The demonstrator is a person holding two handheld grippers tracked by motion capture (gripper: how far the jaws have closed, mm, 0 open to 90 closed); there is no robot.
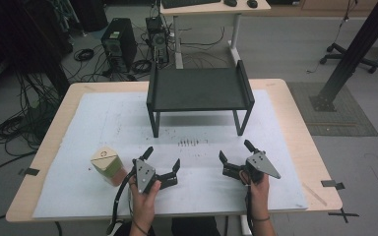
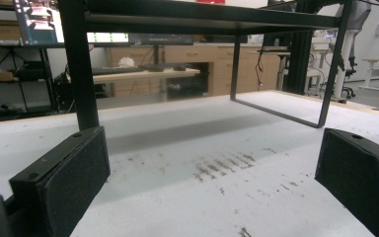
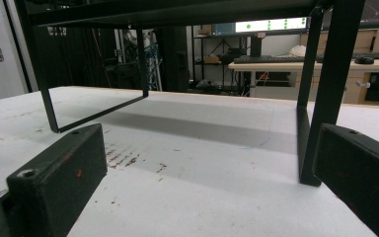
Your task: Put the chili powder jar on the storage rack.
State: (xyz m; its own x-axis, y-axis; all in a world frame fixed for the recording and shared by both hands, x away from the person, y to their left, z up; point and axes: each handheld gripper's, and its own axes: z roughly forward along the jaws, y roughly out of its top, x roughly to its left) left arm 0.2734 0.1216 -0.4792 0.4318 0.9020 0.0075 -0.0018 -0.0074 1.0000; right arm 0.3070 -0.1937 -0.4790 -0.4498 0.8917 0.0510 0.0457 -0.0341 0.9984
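Left gripper (image 1: 163, 160) low near table's front edge, jaws spread wide, nothing between. Right gripper (image 1: 236, 151) alongside, well apart, jaws equally wide, nothing held. Left hand (image 1: 144, 196) and right hand (image 1: 259, 189) grip handles from behind, forearms entering from bottom.

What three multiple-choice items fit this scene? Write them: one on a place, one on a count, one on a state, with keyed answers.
1. Where does the carton stand?
A. on the black rack
B. beside the left gripper, on its outer side
C. between the two grippers

2. How many things lie on top of the black rack?
A. none
B. one
C. two

3. How do the left gripper and the right gripper stand?
A. both shut
B. one shut on the carton
C. both open

Answers: 1 B, the high view shows it on the white mat left of that gripper. 2 A, its top is bare. 3 C, each pair of jaws is spread, holding nothing.
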